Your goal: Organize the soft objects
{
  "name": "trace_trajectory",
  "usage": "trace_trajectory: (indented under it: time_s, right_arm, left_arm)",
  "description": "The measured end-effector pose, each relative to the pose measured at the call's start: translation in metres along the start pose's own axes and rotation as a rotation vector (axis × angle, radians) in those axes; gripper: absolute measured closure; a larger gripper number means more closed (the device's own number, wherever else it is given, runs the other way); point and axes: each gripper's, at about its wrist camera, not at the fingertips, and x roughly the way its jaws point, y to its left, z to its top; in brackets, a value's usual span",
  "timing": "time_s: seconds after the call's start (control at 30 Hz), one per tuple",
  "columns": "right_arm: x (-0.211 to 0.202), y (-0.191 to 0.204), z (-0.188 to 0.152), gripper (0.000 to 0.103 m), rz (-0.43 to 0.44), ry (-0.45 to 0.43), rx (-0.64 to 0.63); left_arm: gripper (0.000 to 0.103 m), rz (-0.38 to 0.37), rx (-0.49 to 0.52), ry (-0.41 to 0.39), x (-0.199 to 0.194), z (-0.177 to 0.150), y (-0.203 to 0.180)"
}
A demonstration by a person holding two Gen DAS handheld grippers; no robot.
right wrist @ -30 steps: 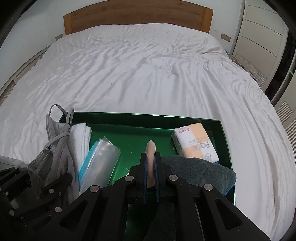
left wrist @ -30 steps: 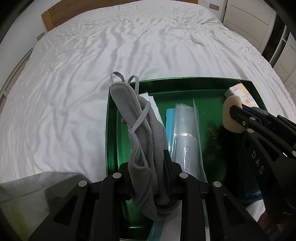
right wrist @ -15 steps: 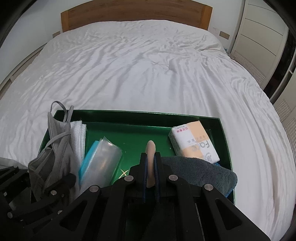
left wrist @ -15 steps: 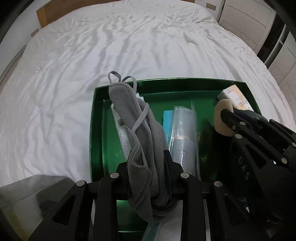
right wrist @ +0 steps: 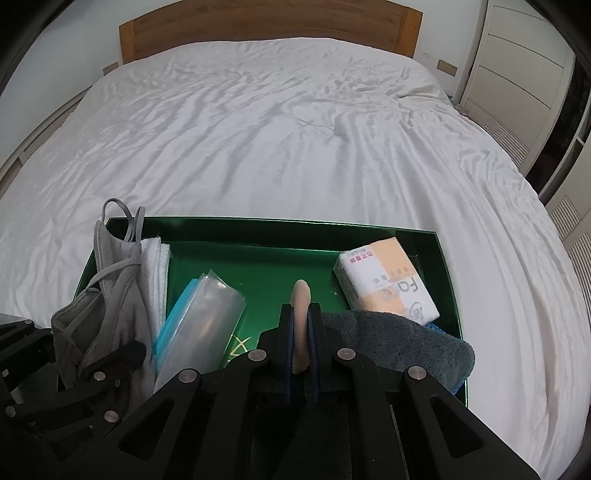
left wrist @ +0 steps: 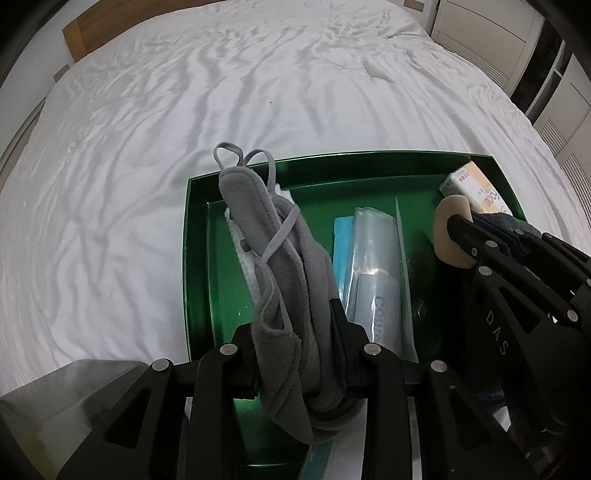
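We are over the green tray [right wrist: 439,254], which sits on the white-sheeted bed [right wrist: 277,129], and everything is placed from that tray. The left gripper [left wrist: 295,332] has its jaws clamped on a bunched grey fabric mask [left wrist: 273,258]; those jaws have just been easing a little wider, yet the mask is between them and pressed by both pads. The mask stands up over the tray's left end, its elastic loops [left wrist: 236,153] poking above the tray's far left corner. Beneath it, in the tray's left end, lies a folded white cloth [right wrist: 157,273]. Just to the right of that, a clear plastic packet with blue contents [right wrist: 199,321] lies along the tray floor. The right gripper [right wrist: 300,321] has its jaws nearly together, pinching a beige sponge puff [right wrist: 301,299] edge-on above the tray's middle; from the left wrist view we see the same puff [left wrist: 452,236] as a rounded pad at the tip of that gripper. At the tray's right end, a pack of tissues [right wrist: 388,284] rests against the far right corner. In front of it, a dark teal towel [right wrist: 406,347] is heaped at the tray's near right, spilling over its front rim. A wooden headboard [right wrist: 269,29] closes the bed beyond the tray.
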Motion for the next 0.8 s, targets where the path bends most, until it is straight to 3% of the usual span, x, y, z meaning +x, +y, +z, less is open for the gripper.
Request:
trace_trajectory:
  time_s: [0.33,0.8]
  right_arm:
    - [0.0009,0.0003,0.0006,0.096,-0.004,0.000,-0.001]
    - [0.0011,0.0015,-0.0017,0.094,-0.003,0.000,-0.008]
  left_arm:
    - [0.077,0.001,0.002,-0.005,0.0002,-0.0007,-0.0014]
    - [0.068,0.008,-0.013,-0.025,-0.0050,-0.0009,0.0007]
